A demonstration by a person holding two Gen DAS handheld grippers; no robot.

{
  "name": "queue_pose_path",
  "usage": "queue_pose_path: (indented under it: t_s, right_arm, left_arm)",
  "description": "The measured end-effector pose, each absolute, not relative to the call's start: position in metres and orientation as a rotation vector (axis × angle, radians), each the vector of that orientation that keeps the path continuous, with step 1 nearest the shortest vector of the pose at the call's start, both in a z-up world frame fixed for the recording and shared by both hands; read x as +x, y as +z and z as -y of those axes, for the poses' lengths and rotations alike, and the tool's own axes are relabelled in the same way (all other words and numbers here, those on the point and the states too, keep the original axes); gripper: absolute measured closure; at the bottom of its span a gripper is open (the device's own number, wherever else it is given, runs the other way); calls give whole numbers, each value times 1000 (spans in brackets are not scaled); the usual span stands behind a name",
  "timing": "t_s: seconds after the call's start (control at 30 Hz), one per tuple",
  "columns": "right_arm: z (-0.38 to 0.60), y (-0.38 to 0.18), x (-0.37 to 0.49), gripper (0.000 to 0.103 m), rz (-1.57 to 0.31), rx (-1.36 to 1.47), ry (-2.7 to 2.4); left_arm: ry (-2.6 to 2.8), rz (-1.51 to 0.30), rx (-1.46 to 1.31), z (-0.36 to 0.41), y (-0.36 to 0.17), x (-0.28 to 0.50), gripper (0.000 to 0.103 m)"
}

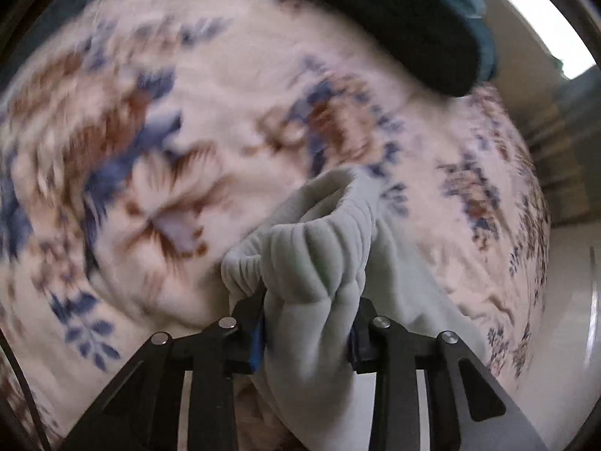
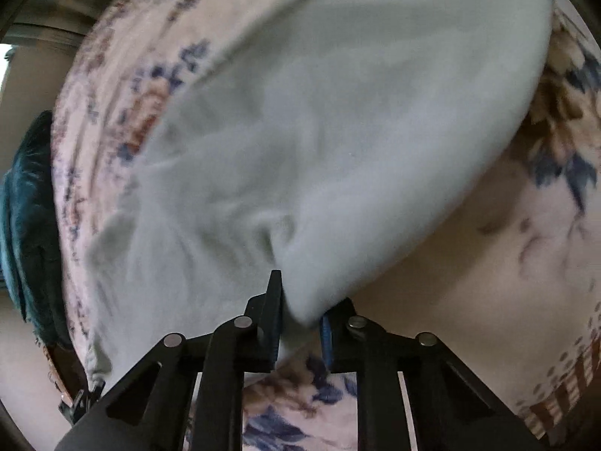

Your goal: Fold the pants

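Observation:
The pants (image 1: 311, 263) are pale grey-green soft fabric with a ribbed elastic band. My left gripper (image 1: 306, 323) is shut on the bunched ribbed band and holds it above a floral blanket (image 1: 188, 120). In the right wrist view the pants (image 2: 330, 120) spread wide and smooth across the blanket (image 2: 469, 263). My right gripper (image 2: 300, 315) is shut on a folded corner of the pants. Both views are blurred by motion.
A dark teal cushion (image 1: 420, 15) lies at the far edge of the blanket and also shows at the left of the right wrist view (image 2: 26, 225). A window (image 1: 541, 11) and wooden slats (image 1: 556, 150) stand beyond the bed.

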State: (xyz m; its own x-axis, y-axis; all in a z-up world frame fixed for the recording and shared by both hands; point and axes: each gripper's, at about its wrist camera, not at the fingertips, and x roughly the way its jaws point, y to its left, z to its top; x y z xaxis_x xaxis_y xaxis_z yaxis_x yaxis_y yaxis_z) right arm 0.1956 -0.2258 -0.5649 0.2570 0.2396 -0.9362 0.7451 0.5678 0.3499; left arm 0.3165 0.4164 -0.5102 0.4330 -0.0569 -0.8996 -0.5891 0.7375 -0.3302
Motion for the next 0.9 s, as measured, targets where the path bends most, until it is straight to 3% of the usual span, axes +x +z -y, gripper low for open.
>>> queue_pose_path:
  t_s: [0.07,0.17,0.23,0.33,0.37,0.4,0.43,0.5,0.53,0.6,0.7,0.9]
  right_arm:
    - [223,-544,192,86,-1264,939,-397]
    - [223,-550,188,86,-1327,908,-388]
    - [224,-587,187,78,-1458,967,-368]
    - [235,-611,177,68,-1488,1133,-341]
    - [240,-607,173,63,-1467,1152,-321]
    - [243,-601,170,47,-1437,1157,-306]
    - [250,-591,163,27,-1374,1166,-291]
    - [266,-577,149,15,-1281,1178,-285]
    - [277,-570,142,15,-1254,1173,-287]
    - [307,-557,128,15,-1209,1139,-327]
    - [378,-544,106,15,-1166,1123,-473]
    - [515,-534,85,29,-952,1189,-643]
  left_arm:
    - [374,-1075,-628,-414,-505,315,73]
    - [438,-1180,-684,-430,-540,312,69]
    - [471,-1217,-727,-435,-548,306,57]
    - [485,-1234,-666,-422,-528,294,53]
    - [492,-1238,-611,-410,-516,288,53]
    - [494,-1238,-569,-400,-508,282,51]
    - [482,-1235,-482,-375,-493,276,42]
    - [436,-1250,-355,-334,-481,268,24]
    - [377,-1269,-280,-303,-477,265,17]
    - [268,-1296,-154,-241,-476,259,12]
    - [146,-1335,-37,-163,-489,260,11]
    - [-125,-1385,41,7,-517,256,11]
